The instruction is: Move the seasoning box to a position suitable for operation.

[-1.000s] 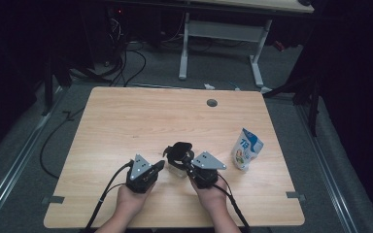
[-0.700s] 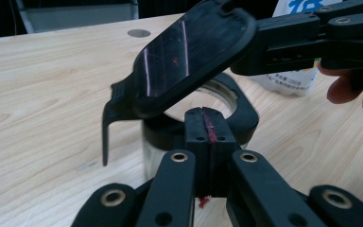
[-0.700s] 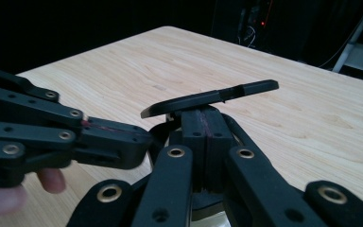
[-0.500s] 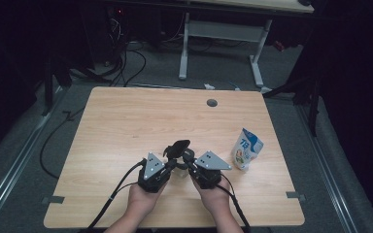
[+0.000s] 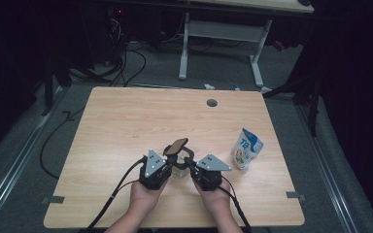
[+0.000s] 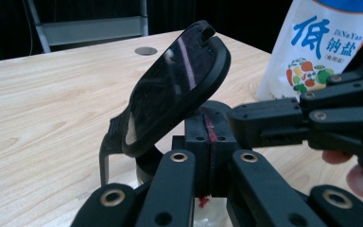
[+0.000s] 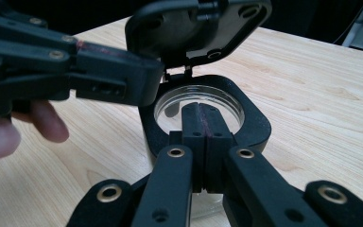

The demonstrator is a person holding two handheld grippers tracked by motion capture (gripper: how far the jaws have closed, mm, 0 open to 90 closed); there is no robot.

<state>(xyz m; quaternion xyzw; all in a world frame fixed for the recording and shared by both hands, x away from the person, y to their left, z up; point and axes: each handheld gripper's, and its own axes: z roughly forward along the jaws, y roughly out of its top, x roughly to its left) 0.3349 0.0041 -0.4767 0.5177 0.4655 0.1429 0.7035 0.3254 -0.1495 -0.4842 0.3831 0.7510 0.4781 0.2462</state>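
Jaws together, both grippers [image 5: 171, 160] [image 5: 190, 163] meet at a flip-lid jar [image 7: 199, 101] on the wooden table [image 5: 126, 121], dark room around.

On the desk [image 5: 126, 121], near the person's edge, a jar [image 5: 177, 162] with its hinged lid [image 5: 177, 145] tilted up sits between the left tongs [image 5: 171, 160] and right tongs [image 5: 188, 164]. A pouch [image 5: 246, 149] stands just right of them.

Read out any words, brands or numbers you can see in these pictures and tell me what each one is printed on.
"低" in large blue, on the white pouch
"钠盐" in blue beside it, same pouch
Small line in brackets under "钠盐": too small to read
Small Latin letters above "钠盐": too blurred to be sure
Black-lidded container: no text seen
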